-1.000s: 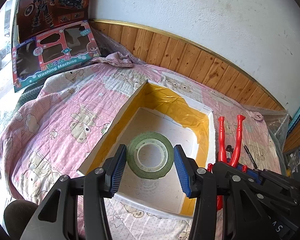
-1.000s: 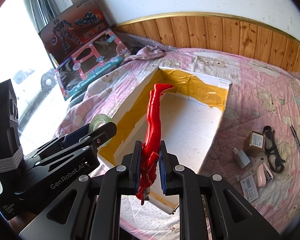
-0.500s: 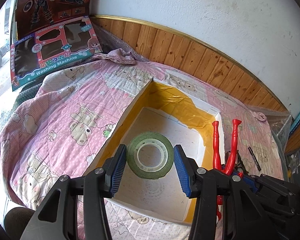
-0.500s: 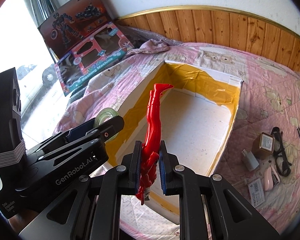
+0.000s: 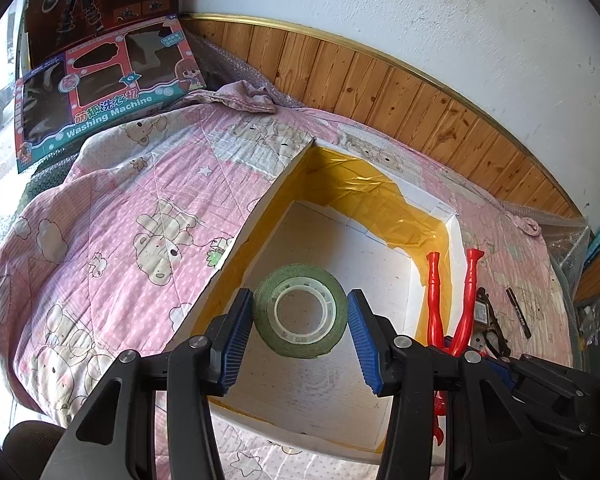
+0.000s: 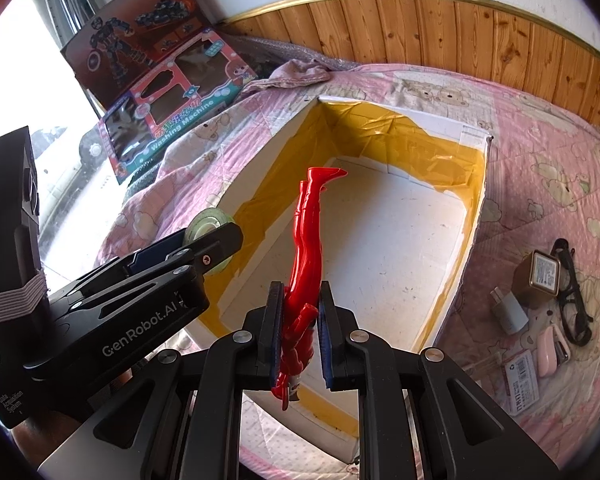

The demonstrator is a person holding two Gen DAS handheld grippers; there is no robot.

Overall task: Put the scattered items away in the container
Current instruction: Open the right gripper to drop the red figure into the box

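My left gripper is shut on a green tape roll, held upright above the floor of a white box lined with yellow tape. The right gripper is shut on a red toy figure, gripped by its torso with the legs pointing away from me over the box. In the left wrist view the figure's legs hang by the box's right wall. In the right wrist view the left gripper with the tape roll hovers at the box's left wall.
The box rests on a pink bear-print quilt. Right of it lie a small brown box, black glasses, a white charger, a pink item and a label card. Toy boxes lean at the far left.
Both grippers have moved forward over the box, still holding their items. In the left wrist view the red figure has shifted left, from beside the box to its right wall.
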